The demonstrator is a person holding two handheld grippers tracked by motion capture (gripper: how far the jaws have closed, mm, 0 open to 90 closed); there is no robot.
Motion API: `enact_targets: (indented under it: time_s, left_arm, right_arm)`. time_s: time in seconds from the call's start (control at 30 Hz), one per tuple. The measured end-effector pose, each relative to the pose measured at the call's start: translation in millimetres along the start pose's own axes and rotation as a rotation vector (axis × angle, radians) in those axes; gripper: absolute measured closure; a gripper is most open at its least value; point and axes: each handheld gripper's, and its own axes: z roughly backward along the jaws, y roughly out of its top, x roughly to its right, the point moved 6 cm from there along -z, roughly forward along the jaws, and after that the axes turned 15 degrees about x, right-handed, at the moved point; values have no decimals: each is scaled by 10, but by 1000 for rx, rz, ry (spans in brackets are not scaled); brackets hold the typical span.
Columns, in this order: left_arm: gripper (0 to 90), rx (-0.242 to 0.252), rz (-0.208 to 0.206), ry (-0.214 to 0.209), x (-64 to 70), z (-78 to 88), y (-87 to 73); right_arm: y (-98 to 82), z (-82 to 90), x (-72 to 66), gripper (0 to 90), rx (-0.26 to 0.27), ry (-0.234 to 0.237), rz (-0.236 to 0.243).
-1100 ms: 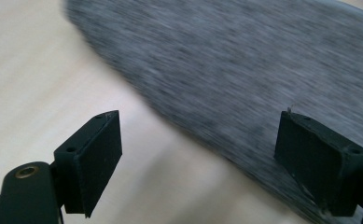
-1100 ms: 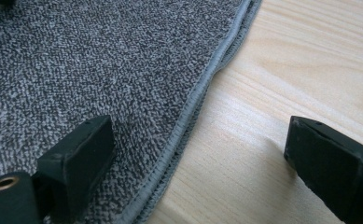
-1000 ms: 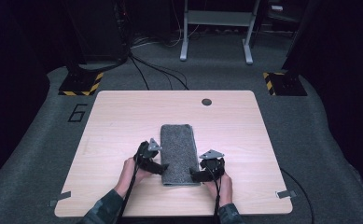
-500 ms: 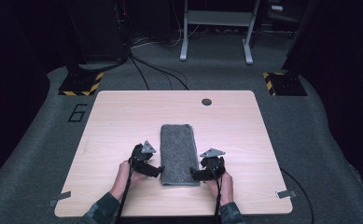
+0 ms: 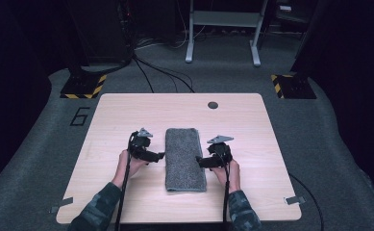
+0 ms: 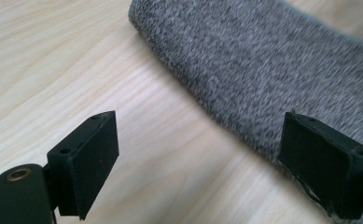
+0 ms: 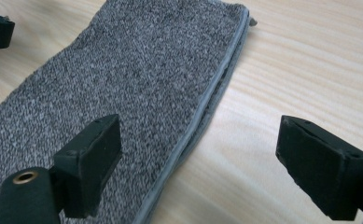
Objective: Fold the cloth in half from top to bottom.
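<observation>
Jaws flank the folded grey towel (image 5: 185, 159), seemingly lengthwise toward the far edge.

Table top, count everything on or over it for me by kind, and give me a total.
Grey folded towel: 1
Black grippers, both open, one either side of the towel: 2, left gripper and right gripper
Round dark hole near the far edge of the table: 1
Total: 4
</observation>
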Motion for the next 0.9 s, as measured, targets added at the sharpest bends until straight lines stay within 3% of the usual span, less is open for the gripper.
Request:
enact_targets:
  time_s: [0.2,0.23,0.27,0.37,0.43,0.6,0.67,0.77,0.9]
  left_arm:
    - [127,7,1,31,-96,-121,78]
    - [136,5,3,40,-121,-142,92]
    - [143,3,5,51,-142,-161,103]
    - [146,0,26,81,-230,-249,161]
    - [148,1,44,90,-274,-306,200]
    - [158,-12,37,127,-358,-459,260]
    - [168,-21,26,146,-385,-492,282]
    - [168,-21,32,180,-450,-545,322]
    - [170,-27,38,191,-492,-601,303]
  right_arm:
    - [98,-105,52,143,-9,15,8]
    - [131,-137,63,148,-2,13,1]
    - [149,-157,86,147,-1,12,28]
    - [185,-229,91,151,-12,6,0]
    - [209,-285,110,162,-15,-10,22]
    - [268,-425,189,213,-15,-27,15]
    - [295,-484,227,239,-12,-41,-18]
    - [362,-567,297,281,17,-83,-17]
    - [439,-689,371,311,12,-82,-53]
